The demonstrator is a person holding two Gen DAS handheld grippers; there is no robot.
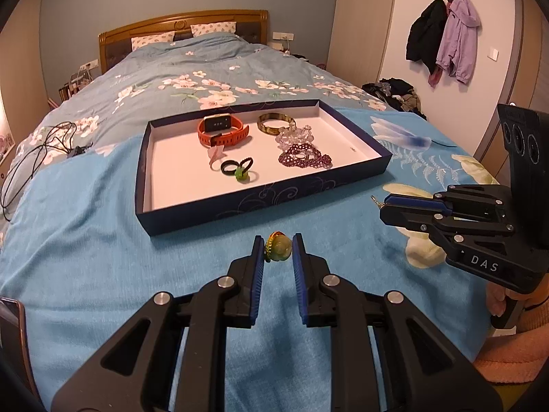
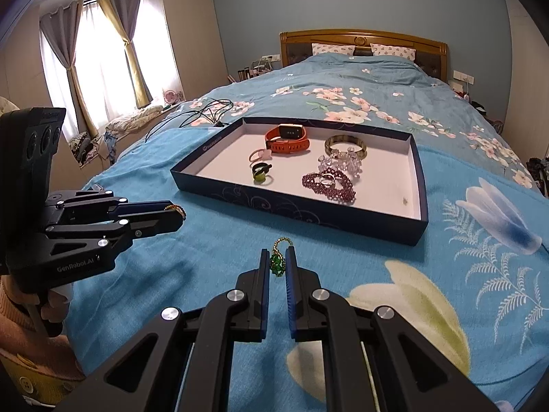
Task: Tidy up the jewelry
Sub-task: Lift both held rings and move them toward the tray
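Note:
My left gripper (image 1: 278, 248) is shut on a pale green and amber bead ring (image 1: 278, 247), held just above the blue blanket in front of the tray. My right gripper (image 2: 277, 257) is shut on a green bead ring with a gold loop (image 2: 277, 261), also short of the tray. Each gripper shows in the other's view: the right gripper (image 1: 381, 204) and the left gripper (image 2: 180, 213). The dark blue tray (image 1: 240, 207) (image 2: 291, 210) holds an orange watch (image 1: 223, 130) (image 2: 287, 139), a bangle (image 1: 274, 123), a clear crystal bracelet (image 1: 295, 134) and a purple bead bracelet (image 1: 305, 158) (image 2: 329, 185).
Small rings (image 1: 238, 169) (image 2: 260, 173) lie in the tray's left half. A black cable (image 1: 34, 158) (image 2: 199, 113) trails over the bed to the left of the tray. A person's hand (image 1: 497, 300) in a peach sleeve grips the right handle. Clothes (image 1: 398, 94) are piled beside the bed.

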